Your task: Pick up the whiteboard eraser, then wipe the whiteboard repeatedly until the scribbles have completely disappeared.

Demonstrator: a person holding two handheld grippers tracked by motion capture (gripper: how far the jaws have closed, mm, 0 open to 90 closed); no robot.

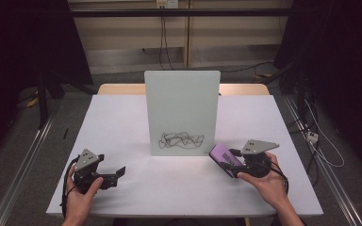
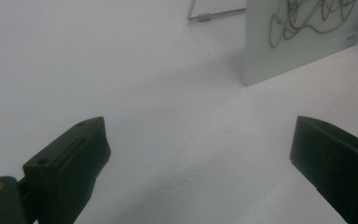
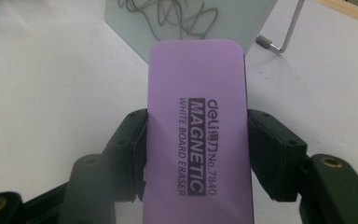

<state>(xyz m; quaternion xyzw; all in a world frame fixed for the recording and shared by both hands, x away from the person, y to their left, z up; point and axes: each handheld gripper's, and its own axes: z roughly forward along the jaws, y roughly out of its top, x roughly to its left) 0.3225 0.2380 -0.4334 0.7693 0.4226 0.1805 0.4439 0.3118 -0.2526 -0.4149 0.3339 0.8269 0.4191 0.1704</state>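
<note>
A small whiteboard (image 1: 182, 112) stands upright at the table's middle, with a black scribble (image 1: 181, 140) near its bottom edge. My right gripper (image 1: 233, 162) is shut on a purple whiteboard eraser (image 1: 226, 158), held just right of the board's lower corner. In the right gripper view the eraser (image 3: 198, 126) is clamped between both jaws, with the scribble (image 3: 168, 16) beyond it. My left gripper (image 1: 118, 173) rests at the table's front left, open, nothing between its jaws (image 2: 200, 154). The board's scribbled corner (image 2: 303, 32) lies ahead of it.
The white table (image 1: 122, 117) has a wooden strip along its far edge. A wire stand (image 2: 214, 14) props the board from behind. Metal rails (image 1: 23, 160) run along the floor on both sides, and cables (image 1: 320, 141) trail on the right.
</note>
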